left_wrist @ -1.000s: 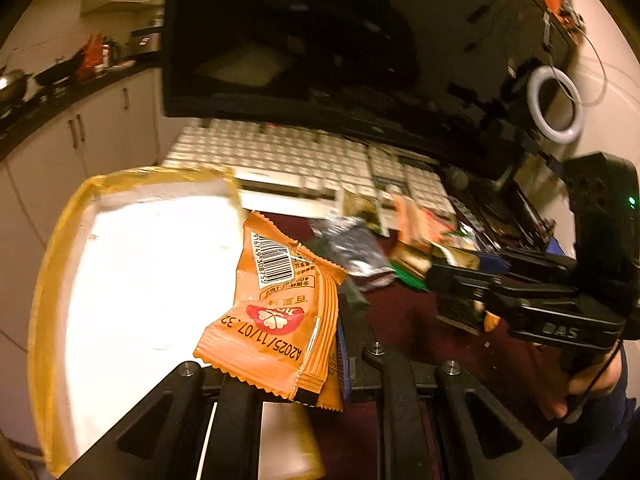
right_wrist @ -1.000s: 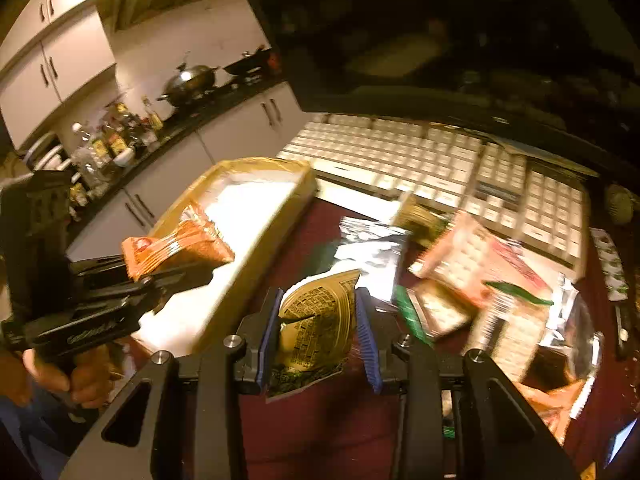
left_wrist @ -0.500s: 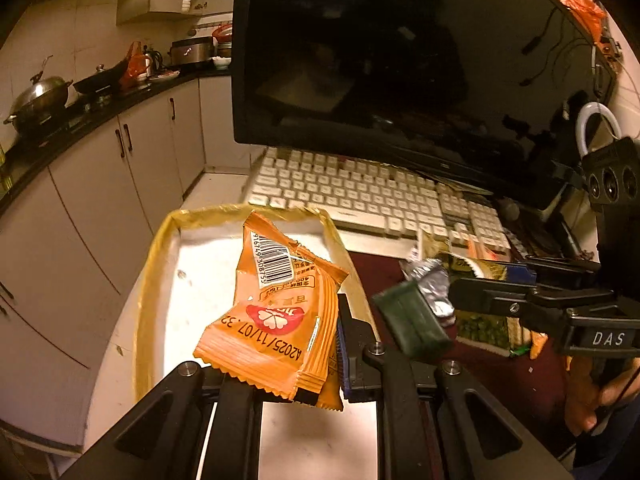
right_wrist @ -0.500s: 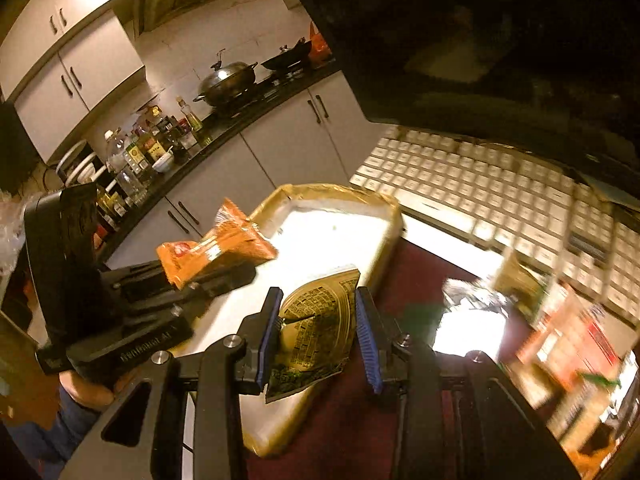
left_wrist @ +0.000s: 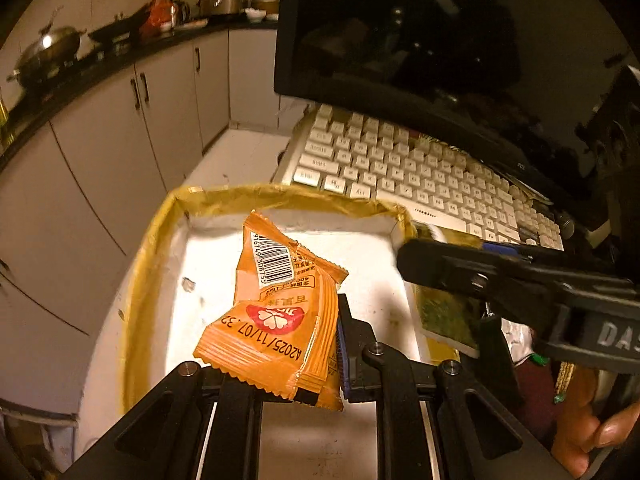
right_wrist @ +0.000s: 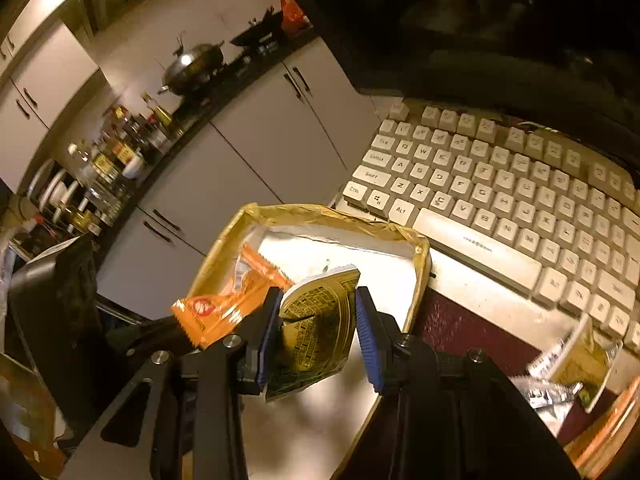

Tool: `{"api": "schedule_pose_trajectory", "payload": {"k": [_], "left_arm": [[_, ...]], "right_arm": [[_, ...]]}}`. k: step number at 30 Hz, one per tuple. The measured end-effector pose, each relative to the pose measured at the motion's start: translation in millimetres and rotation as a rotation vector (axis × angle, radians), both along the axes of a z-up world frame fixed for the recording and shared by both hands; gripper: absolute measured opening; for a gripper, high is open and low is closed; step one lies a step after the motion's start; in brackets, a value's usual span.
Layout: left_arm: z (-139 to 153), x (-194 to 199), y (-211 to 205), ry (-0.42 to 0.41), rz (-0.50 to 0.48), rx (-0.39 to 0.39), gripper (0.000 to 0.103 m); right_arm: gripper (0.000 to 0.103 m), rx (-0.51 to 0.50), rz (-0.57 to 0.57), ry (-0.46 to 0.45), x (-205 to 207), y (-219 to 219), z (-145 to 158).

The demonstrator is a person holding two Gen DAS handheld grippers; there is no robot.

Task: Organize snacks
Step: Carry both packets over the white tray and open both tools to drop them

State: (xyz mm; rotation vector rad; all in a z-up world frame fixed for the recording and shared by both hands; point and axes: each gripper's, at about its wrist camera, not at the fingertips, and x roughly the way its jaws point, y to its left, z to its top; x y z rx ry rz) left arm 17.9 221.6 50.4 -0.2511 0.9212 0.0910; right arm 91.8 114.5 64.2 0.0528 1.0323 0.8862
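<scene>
My left gripper (left_wrist: 296,344) is shut on an orange snack packet (left_wrist: 276,320) with a barcode and holds it above the white tray with a yellow rim (left_wrist: 200,280). My right gripper (right_wrist: 316,332) holds a gold-green snack packet (right_wrist: 316,328) between its blue pads, also over the tray (right_wrist: 416,272). The left gripper with the orange packet (right_wrist: 216,304) shows at the left in the right wrist view. The right gripper's black body (left_wrist: 500,276) crosses the right of the left wrist view, with the gold-green packet (left_wrist: 444,312) below it.
A white keyboard (left_wrist: 420,176) and a dark monitor (left_wrist: 440,40) stand behind the tray. Several loose snack packets (right_wrist: 560,376) lie on the dark red mat to the right. White kitchen cabinets (left_wrist: 120,140) drop away to the left of the table edge.
Both grippers have swung left with their packets, from over the snack pile on the mat to above the tray. The grips have not changed.
</scene>
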Motion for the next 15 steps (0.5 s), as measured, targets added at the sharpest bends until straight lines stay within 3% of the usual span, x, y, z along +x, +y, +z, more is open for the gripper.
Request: {"api": "schedule_pose_trajectory", "payload": {"k": [15], "left_arm": [[-24.2, 9.5, 17.4, 0.084, 0.045, -0.144, 0.014]], "right_arm": [[0.035, -0.139, -0.009, -0.056, 0.3, 37.9, -31.4]]}}
